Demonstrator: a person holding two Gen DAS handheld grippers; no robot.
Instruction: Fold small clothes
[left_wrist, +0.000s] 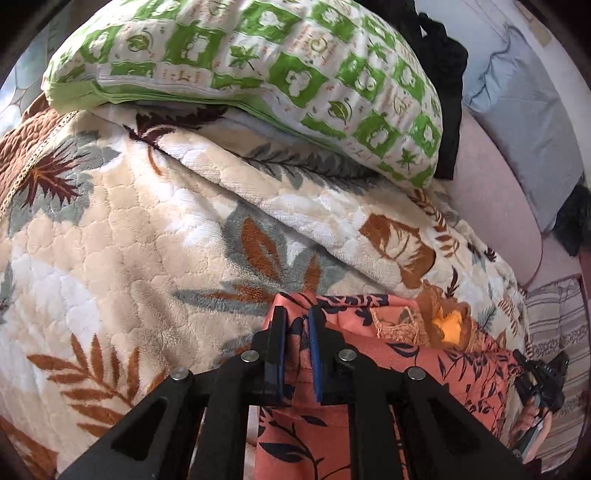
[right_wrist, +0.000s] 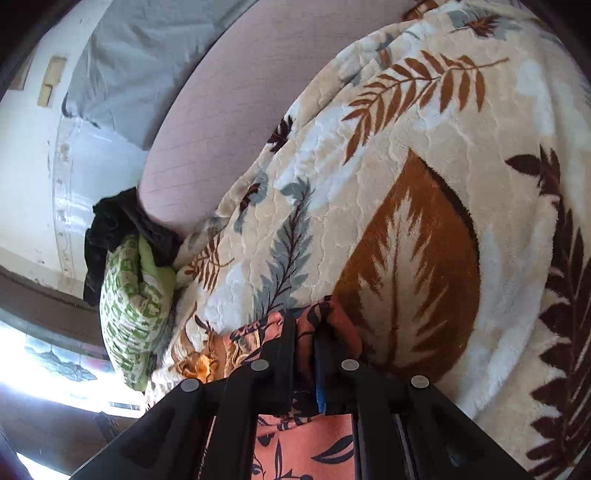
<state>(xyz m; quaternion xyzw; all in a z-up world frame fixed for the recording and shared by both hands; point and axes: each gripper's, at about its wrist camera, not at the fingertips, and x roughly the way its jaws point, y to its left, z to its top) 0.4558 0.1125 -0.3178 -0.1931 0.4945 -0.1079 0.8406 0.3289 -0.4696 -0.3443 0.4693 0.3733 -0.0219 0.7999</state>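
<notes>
A small salmon-orange garment with a dark navy leaf print (left_wrist: 373, 354) lies on a cream leaf-patterned fleece blanket (left_wrist: 140, 229). It has a gold embroidered neckline and a yellow-orange patch. My left gripper (left_wrist: 298, 314) is shut on one edge of the garment. My right gripper (right_wrist: 304, 325) is shut on another edge of the same garment (right_wrist: 306, 446), which hangs under it over the blanket (right_wrist: 424, 192). In the left wrist view the right gripper (left_wrist: 541, 376) shows at the garment's far right end.
A green-and-white patterned pillow (left_wrist: 258, 62) lies on the blanket at the back, with black cloth (left_wrist: 447, 74) behind it. A pink mattress (right_wrist: 229, 110) and a grey-blue pillow (left_wrist: 524, 129) are beside the blanket. A striped cloth (left_wrist: 557, 325) is at the right.
</notes>
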